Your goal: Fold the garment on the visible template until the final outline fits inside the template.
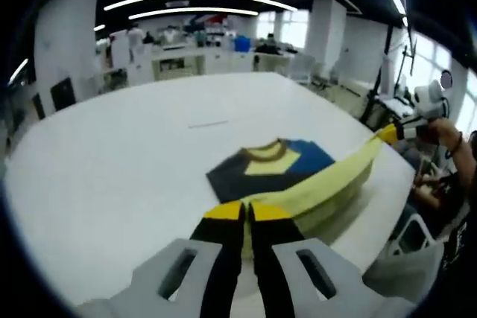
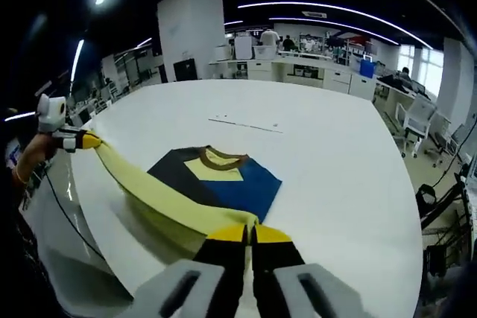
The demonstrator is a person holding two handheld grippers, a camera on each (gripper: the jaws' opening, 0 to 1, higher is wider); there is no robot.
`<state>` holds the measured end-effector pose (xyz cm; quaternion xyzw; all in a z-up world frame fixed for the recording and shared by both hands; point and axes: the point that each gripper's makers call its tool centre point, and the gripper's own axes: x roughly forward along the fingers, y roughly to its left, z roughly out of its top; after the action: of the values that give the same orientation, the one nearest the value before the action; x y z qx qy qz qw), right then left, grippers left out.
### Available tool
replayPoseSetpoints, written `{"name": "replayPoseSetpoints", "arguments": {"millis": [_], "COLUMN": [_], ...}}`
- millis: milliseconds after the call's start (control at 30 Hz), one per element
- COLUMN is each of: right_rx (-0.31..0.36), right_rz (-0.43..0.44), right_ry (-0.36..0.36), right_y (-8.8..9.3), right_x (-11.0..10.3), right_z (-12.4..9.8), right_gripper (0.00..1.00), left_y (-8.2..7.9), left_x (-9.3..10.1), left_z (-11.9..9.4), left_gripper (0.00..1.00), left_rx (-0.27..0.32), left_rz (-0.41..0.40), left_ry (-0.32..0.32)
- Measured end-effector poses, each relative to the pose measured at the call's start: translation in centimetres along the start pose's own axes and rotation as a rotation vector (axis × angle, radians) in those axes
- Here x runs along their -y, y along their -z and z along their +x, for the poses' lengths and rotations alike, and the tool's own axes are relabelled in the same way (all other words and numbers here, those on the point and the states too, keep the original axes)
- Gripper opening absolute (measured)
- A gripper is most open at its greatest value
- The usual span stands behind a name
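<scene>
Both grippers, left (image 1: 247,212) and right (image 2: 248,234), are clamping their jaws on the garment's (image 2: 216,180) yellow hem, stretching it between them above the white desk (image 2: 328,154).
</scene>
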<state>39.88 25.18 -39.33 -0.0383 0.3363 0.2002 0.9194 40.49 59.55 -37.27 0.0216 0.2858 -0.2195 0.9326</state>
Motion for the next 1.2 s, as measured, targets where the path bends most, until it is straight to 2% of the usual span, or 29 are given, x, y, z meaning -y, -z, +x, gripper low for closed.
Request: {"name": "replayPoseSetpoints", "arguments": {"millis": [267,367,700,1033,1200], "right_rx": [0.029,0.043,0.095,0.134,0.137], "right_rz": [0.012,-0.009,0.024,0.081,0.110], "right_ry": [0.009,0.022,0.048,0.079,0.085], "right_y": [-1.8,-2.7,-4.9,-6.2,-6.5], "right_x": [1.2,1.5,3.0,4.6,5.2], "right_z": [1.4,2.0,4.0,6.9,8.6], "right_gripper": [0.00,0.00,0.00,0.00,0.00], "left_y": [-1.6,-2.3,-4.4,-5.8,-5.7], "left_x": [-0.7,-1.1,-3.0,-4.2,-5.2], "left_z": [1.4,2.0,4.5,7.3,9.0], "left_gripper": [0.00,0.00,0.00,0.00,0.00], "left_rx": [0.015,0.027,0.079,0.111,0.102], "left_rz": [0.014,0.012,-0.043,-0.081,-0.111], "left_ry": [-0.005,-0.013,-0.046,-0.081,-0.109]}}
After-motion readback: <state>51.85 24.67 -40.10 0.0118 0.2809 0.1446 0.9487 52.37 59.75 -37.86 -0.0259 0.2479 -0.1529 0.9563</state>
